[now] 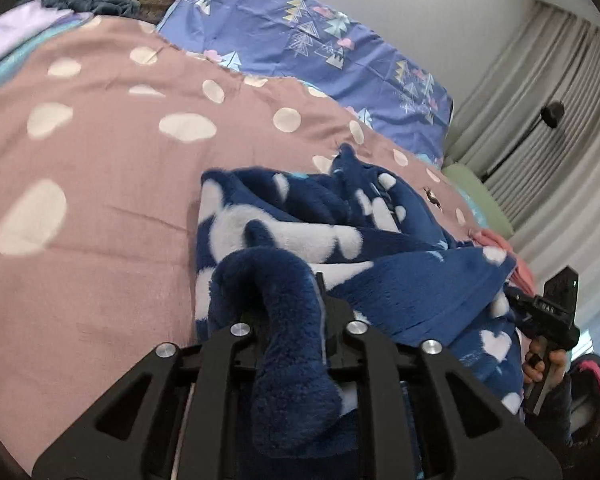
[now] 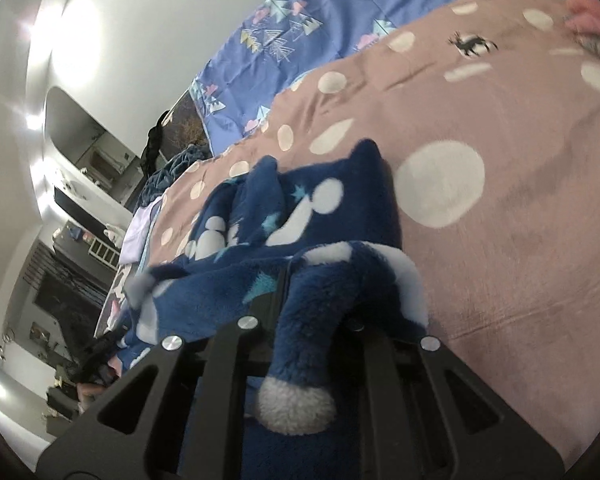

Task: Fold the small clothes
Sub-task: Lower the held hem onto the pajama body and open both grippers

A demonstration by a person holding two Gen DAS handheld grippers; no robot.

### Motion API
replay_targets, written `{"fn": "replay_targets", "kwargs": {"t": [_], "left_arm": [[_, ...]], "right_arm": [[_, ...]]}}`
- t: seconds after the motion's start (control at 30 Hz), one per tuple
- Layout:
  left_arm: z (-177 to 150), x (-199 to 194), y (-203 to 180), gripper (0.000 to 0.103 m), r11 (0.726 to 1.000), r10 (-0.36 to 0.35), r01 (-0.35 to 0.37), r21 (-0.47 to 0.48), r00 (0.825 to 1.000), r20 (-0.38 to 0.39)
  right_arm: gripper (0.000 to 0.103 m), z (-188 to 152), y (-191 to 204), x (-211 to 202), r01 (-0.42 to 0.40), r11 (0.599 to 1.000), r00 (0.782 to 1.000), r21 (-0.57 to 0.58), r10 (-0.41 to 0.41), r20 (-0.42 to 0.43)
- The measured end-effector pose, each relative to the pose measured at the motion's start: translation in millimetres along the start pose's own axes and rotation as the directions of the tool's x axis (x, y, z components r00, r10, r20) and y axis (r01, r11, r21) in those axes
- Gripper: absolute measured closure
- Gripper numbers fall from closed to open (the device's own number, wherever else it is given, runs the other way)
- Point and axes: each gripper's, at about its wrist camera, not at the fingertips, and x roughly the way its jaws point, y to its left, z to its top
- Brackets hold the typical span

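A dark blue fleece garment (image 1: 380, 248) with white blobs and small pale stars lies bunched on a bed, on a dusty pink bedspread (image 1: 100, 168) printed with white dots. The garment sits toward the near edge of the bedspread, its far part rumpled into soft ridges and its near part lifted between the two claws. In the left wrist view, the left claw (image 1: 296, 320) has a thick roll of the fleece running down between its black fingers, narrow and pinching the fabric, with the loose end hanging back toward the camera. In the right wrist view, the right claw (image 2: 312, 312) grips another fold of the same garment, closed tight on it, and a white-tipped end of fleece droops over the claw's frame. The right claw also shows at the right edge of the left wrist view, held by a hand (image 1: 544, 364), touching the garment's far side. Beyond the pink bedspread lies a periwinkle quilt (image 1: 300, 32) with a pattern of small triangular trees, running along a pale wall. A lilac cloth (image 1: 16, 28) and a dark teal bundle (image 1: 88, 0) rest at the far left end of the bed. Grey pleated curtains (image 1: 548, 92) hang at the right. A small dark deer print (image 2: 472, 45) marks the bedspread near a pink item (image 2: 588, 16) at its far corner.
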Motion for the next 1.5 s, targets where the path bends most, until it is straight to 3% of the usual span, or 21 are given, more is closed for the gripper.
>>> {"fn": "replay_targets", "kwargs": {"t": [0.1,0.2,0.27,0.3,0.37,0.4,0.43,0.5,0.53,0.6,0.67,0.73,0.8,0.83,0.87,0.97,1.23,1.3,1.33,1.43,1.5], "left_arm": [[1,-9,6,0.084,0.998,-0.045,0.046,-0.03,0.999,0.012],[-1,-23,0,0.076,0.999,-0.039,0.039,-0.018,0.999,-0.002],[-5,-35,-5,0.063,0.998,-0.059,0.059,-0.021,0.998,0.005],[-7,-41,-9,0.062,0.996,-0.081,0.081,-0.02,0.997,0.009],[-13,-51,-14,0.061,0.991,-0.132,0.132,-0.011,0.991,0.007],[-15,-52,-15,0.061,0.99,-0.141,0.141,-0.012,0.99,-0.003],[-15,-50,-16,0.062,0.99,-0.143,0.143,-0.018,0.99,-0.02],[-10,-37,-12,0.074,0.99,-0.133,0.13,-0.062,0.99,-0.042],[-2,-30,-7,0.086,0.984,-0.144,0.14,-0.114,0.989,-0.032],[14,-24,3,0.086,0.967,-0.16,0.161,-0.197,0.987,0.017],[37,-20,17,0.082,0.953,-0.092,0.117,-0.278,0.991,0.102],[50,-18,25,0.081,0.943,-0.035,0.067,-0.326,0.994,0.101],[55,-23,20,0.068,0.955,-0.028,0.056,-0.291,0.995,0.1],[55,-33,12,0.052,0.977,0.018,0.011,-0.214,0.991,0.132],[54,-39,8,0.043,0.986,0.044,-0.018,-0.165,0.987,0.153],[53,-45,14,0.041,0.992,0.064,-0.047,-0.119,0.987,0.145],[62,9,32,0.041,0.99,0.026,-0.028,-0.137,0.999,-0.02],[65,20,23,0.041,0.993,0.021,-0.024,-0.112,0.999,-0.029],[67,24,19,0.047,0.995,0.013,-0.016,-0.097,0.999,-0.03],[75,33,6,0.096,0.999,-0.011,0.01,-0.041,0.999,-0.041],[79,24,-1,0.096,1.0,-0.014,0.014,-0.02,1.0,-0.001]], "right_arm": [[0.09,-1,3,-4,-0.008,1.0,1.0,-0.025,0.008,-0.006],[0.083,-2,10,-13,0.004,0.998,1.0,-0.063,-0.005,-0.016],[0.064,-5,14,-23,-0.005,0.998,1.0,-0.062,0.004,-0.01],[0.062,-7,16,-28,-0.018,0.998,1.0,-0.065,0.018,-0.007],[0.063,-11,21,-34,-0.042,0.996,0.999,-0.083,0.041,-0.014],[0.068,-12,23,-34,-0.044,0.995,0.999,-0.093,0.042,-0.02],[0.079,-11,26,-32,-0.046,0.994,0.999,-0.101,0.043,-0.03],[0.083,-6,29,-25,-0.043,0.994,0.999,-0.102,0.04,-0.032],[0.086,0,29,-21,-0.044,0.995,0.999,-0.093,0.042,-0.021],[0.086,18,28,-12,-0.067,0.997,0.998,-0.044,0.068,0.014],[0.082,40,16,-4,-0.094,0.993,0.995,0.07,0.092,0.037],[0.079,54,0,2,-0.123,0.972,0.992,0.198,0.125,0.0],[0.075,59,-6,-6,-0.144,0.964,0.989,0.222,0.146,0.006],[0.068,60,-4,-13,-0.127,0.978,0.992,0.168,0.127,0.015],[0.057,60,-2,-20,-0.09,0.991,0.996,0.099,0.088,0.023],[0.05,61,-11,-27,-0.002,0.999,0.999,0.044,0.001,0.035],[0.047,67,-27,17,0.018,1.0,0.996,0.024,-0.016,-0.087],[0.063,68,-29,24,0.009,0.999,0.997,0.044,-0.005,-0.083],[0.073,69,-29,26,-0.007,0.999,0.997,0.052,0.011,-0.08],[0.09,70,-25,23,-0.037,0.998,0.997,0.055,0.041,-0.059],[0.092,70,-18,12,-0.044,0.998,0.999,0.04,0.045,-0.024]]}}
